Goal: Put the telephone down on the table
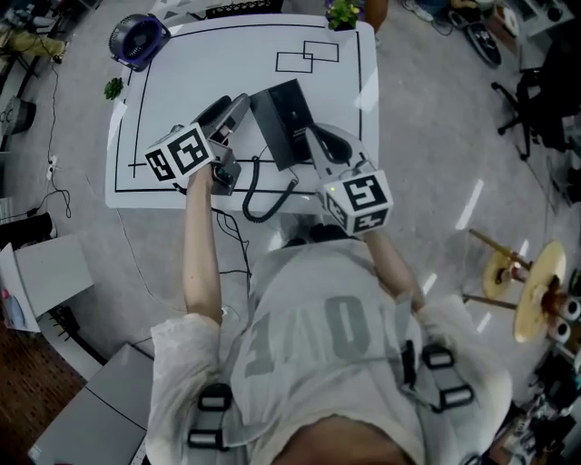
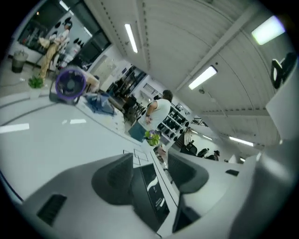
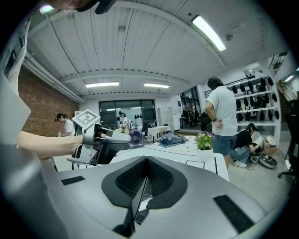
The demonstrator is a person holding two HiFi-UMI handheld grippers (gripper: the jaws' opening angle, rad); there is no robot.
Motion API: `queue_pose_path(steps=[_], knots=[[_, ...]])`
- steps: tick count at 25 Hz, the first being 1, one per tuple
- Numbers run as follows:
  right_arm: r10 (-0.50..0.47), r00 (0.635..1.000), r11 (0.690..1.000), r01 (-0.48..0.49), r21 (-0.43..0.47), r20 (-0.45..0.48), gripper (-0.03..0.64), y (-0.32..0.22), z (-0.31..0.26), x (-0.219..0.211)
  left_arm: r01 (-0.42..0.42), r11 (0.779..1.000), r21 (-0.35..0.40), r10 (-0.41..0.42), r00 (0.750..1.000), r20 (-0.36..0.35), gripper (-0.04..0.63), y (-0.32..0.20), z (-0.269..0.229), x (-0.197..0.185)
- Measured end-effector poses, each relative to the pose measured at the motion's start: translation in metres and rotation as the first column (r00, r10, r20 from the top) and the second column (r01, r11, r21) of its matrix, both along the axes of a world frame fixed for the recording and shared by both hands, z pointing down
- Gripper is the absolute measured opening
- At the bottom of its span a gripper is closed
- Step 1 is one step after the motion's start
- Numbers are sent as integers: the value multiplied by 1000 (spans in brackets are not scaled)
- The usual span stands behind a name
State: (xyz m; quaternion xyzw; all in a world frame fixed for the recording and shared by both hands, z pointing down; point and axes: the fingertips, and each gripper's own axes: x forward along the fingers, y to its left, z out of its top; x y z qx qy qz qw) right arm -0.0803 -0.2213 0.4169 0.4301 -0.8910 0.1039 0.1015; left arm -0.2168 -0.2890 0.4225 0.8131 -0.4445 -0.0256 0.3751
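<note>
Tilting with one side raised at the middle of the white line-marked table [image 1: 182, 73], the black slab-shaped telephone [image 1: 289, 118] is gripped from two sides; whether its underside touches the top cannot be told. Its 9 o'clock edge is taken by the left gripper [image 1: 227, 109], whose pads are spread to the slab's thickness and filled by it. Its 4 o'clock edge is taken by the right gripper [image 1: 313, 136], which is clenched almost together on a thin lip. Two holds are judged to be used so that the body can be lowered without swinging. A black cord [image 1: 263, 204] is looped slack at 6 o'clock. Counted: one telephone, two grippers, one cord, one purple round fan [image 1: 138, 41] at the table's 10 o'clock corner, one small green potted plant [image 1: 343, 14] at 1 o'clock, two drawn rectangles [image 1: 307, 57] at 12.
</note>
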Motion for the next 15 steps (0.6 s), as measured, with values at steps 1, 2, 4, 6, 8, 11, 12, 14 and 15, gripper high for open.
queue_pose_path(steps=[1,2,4,6,8,11,12,14,15], knots=[[-9,1000,1000,9,11,-1,8,0,-4,-3,35,998,42,-36,999,25,222,4,-12,-4],[-17,1000,1000,17,21,-2,8,-1,-7,-7,71,994,84,-76,996,53,186,8,-23,-9],[-35,999,999,35,39,-3,8,-2,-13,-13,141,976,164,-162,979,120,101,19,-40,-17],[-51,999,997,52,52,-4,8,-1,-17,-20,192,952,240,-242,949,203,46,34,-51,-23],[-66,998,996,66,61,-3,8,-1,-20,-26,209,924,321,-305,908,287,18,49,-60,-25],[-83,997,994,83,72,-2,8,2,-25,-32,211,878,429,-374,863,340,8,71,-67,-21],[-88,996,993,88,74,-1,8,2,-26,-33,224,865,449,-398,850,345,8,78,-67,-22],[-95,995,992,95,78,0,8,3,-27,-35,252,847,468,-446,816,367,6,90,-60,-24],[-97,995,992,97,78,0,8,4,-27,-36,261,843,470,-462,799,385,6,96,-54,-25]])
